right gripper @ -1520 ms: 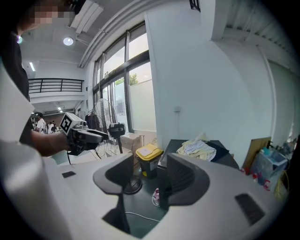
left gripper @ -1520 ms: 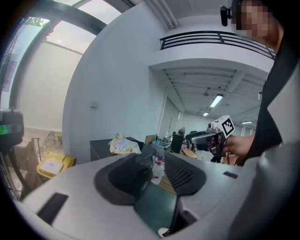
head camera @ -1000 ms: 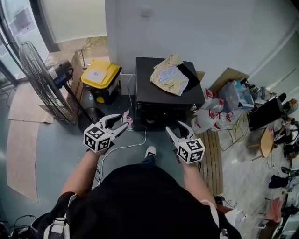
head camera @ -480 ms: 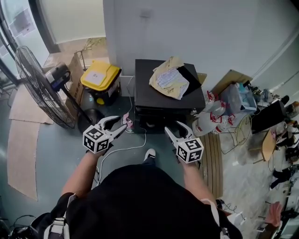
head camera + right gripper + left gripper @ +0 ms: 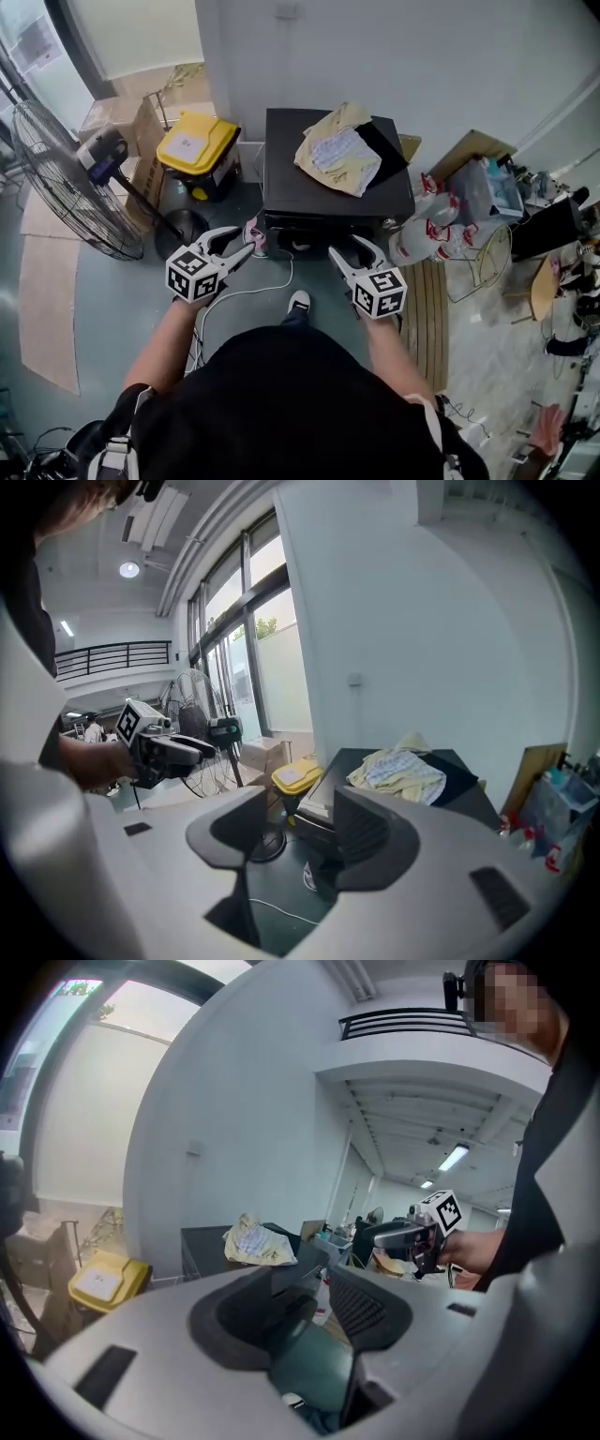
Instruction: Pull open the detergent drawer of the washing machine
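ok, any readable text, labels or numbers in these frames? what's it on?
None legible.
On the yellow bin, white label: too small to read.
On the window, sheet: blurred.
On the washing machine: no print visible from above.
On the left gripper and right gripper, cubes: square markers only, no words.
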A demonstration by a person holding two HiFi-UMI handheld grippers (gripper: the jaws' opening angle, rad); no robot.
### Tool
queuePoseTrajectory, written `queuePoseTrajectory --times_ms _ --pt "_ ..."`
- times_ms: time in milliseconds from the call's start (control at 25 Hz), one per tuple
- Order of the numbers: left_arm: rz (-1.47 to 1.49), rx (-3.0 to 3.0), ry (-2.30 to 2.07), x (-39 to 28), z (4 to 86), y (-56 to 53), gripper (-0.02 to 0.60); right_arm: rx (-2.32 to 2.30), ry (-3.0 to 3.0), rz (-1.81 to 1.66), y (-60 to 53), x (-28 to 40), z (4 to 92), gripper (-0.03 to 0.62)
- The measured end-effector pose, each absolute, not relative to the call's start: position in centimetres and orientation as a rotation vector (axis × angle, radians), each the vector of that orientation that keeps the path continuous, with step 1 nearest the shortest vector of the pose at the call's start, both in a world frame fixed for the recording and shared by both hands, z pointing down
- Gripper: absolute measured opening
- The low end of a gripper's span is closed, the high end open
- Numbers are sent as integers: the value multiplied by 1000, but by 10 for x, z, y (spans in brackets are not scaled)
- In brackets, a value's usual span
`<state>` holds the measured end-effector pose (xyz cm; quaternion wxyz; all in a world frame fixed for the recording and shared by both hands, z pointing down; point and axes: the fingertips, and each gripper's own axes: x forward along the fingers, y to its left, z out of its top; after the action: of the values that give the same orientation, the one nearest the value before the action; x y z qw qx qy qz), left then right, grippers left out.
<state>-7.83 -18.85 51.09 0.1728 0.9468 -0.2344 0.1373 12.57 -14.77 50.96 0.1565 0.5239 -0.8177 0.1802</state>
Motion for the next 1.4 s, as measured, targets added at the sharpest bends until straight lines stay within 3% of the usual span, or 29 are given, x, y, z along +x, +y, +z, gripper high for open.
queuePoseTrajectory --times_ms 1400 --pt "641 2434 -680 -32 678 -265 187 1319 -2210 836 -226 164 670 225"
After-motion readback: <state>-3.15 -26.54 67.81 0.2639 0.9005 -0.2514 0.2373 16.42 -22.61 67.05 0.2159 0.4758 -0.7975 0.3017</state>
